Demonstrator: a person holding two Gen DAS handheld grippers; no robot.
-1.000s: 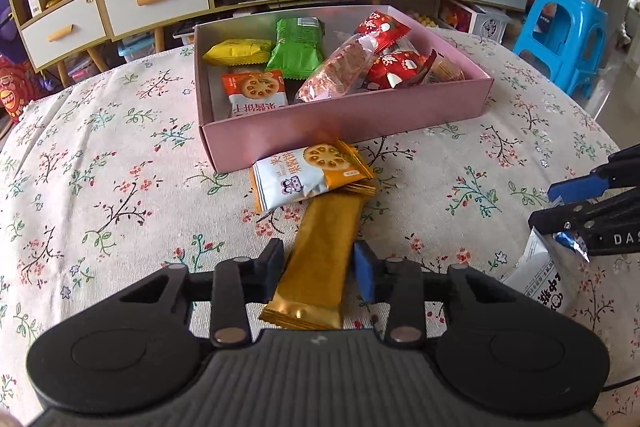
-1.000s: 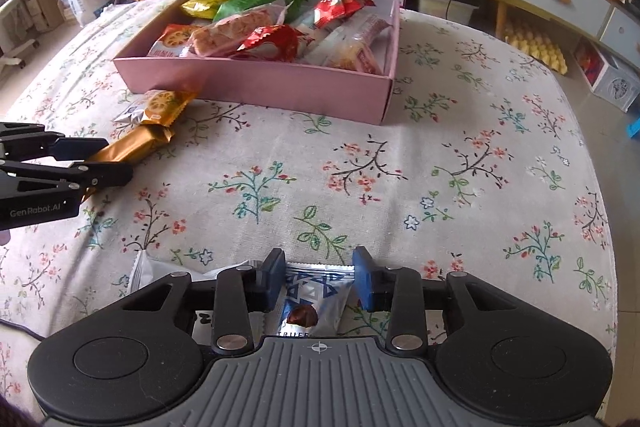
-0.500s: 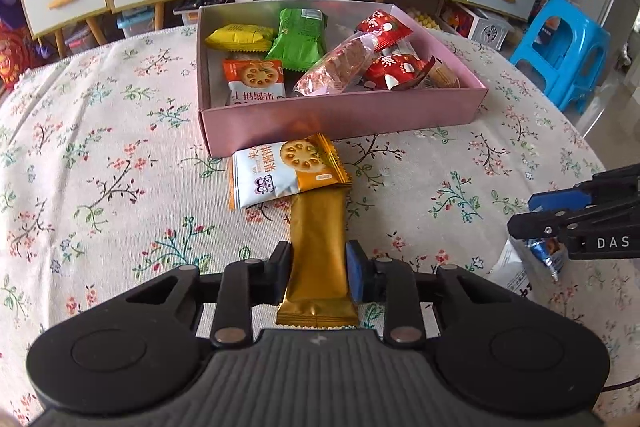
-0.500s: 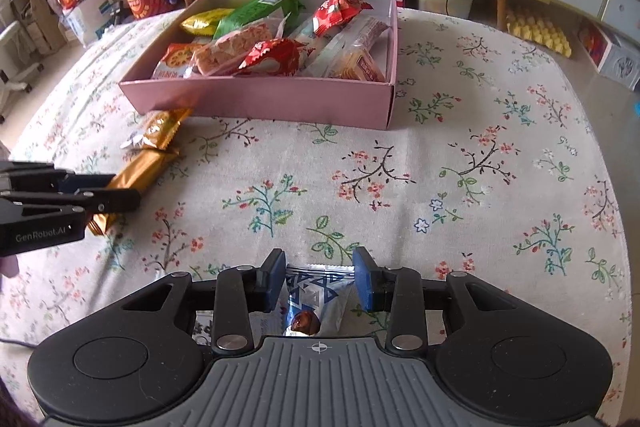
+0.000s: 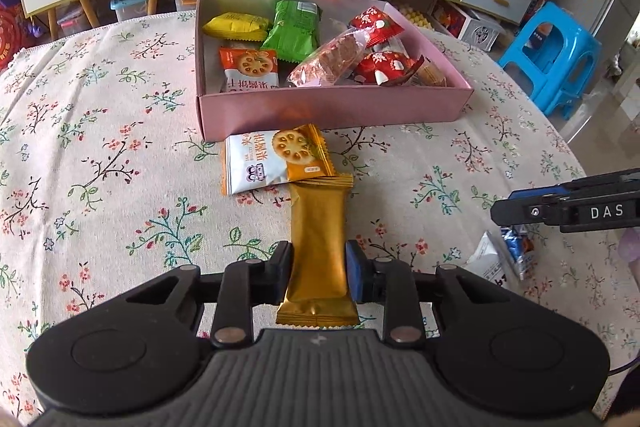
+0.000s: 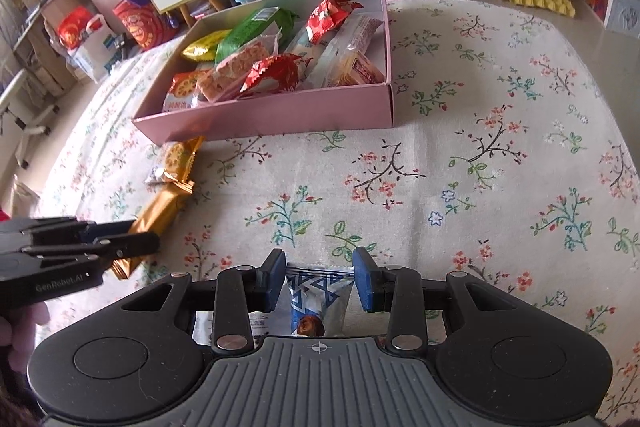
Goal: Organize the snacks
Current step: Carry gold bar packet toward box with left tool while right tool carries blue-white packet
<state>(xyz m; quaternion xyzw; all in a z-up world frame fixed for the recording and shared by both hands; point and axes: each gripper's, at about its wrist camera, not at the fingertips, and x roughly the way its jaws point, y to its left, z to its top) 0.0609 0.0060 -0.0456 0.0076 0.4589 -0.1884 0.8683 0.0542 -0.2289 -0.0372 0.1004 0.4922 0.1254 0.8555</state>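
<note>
The left gripper (image 5: 318, 273) is pinching a gold snack bar (image 5: 318, 227), its jaws pressing in on both long edges of the wrapper. The bar is lying flat on the flowered surface (image 5: 100, 155), running out toward twelve o'clock from the jaws. At its far end it is touching an orange-and-white biscuit packet (image 5: 276, 159), which is sitting just in front of the near wall of the pink box (image 5: 332, 109).

The right gripper (image 6: 319, 279) is standing over a blue-and-white snack packet (image 6: 318, 297). Its jaws are set fairly narrow with the packet between them, but I cannot tell whether the pads are actually pressing on the wrapper. From the left wrist view that gripper is reaching in at about three o'clock, with the same packet under its tips.

The pink box is sitting at twelve o'clock from both hands, well apart from the right gripper. Inside it, snacks are lying loose: a yellow packet (image 5: 236, 25) at the back left, a green packet (image 5: 294, 29) beside it, red wrappers (image 5: 378, 65) toward the right, and another biscuit packet (image 5: 249, 69) against the near wall.
</note>
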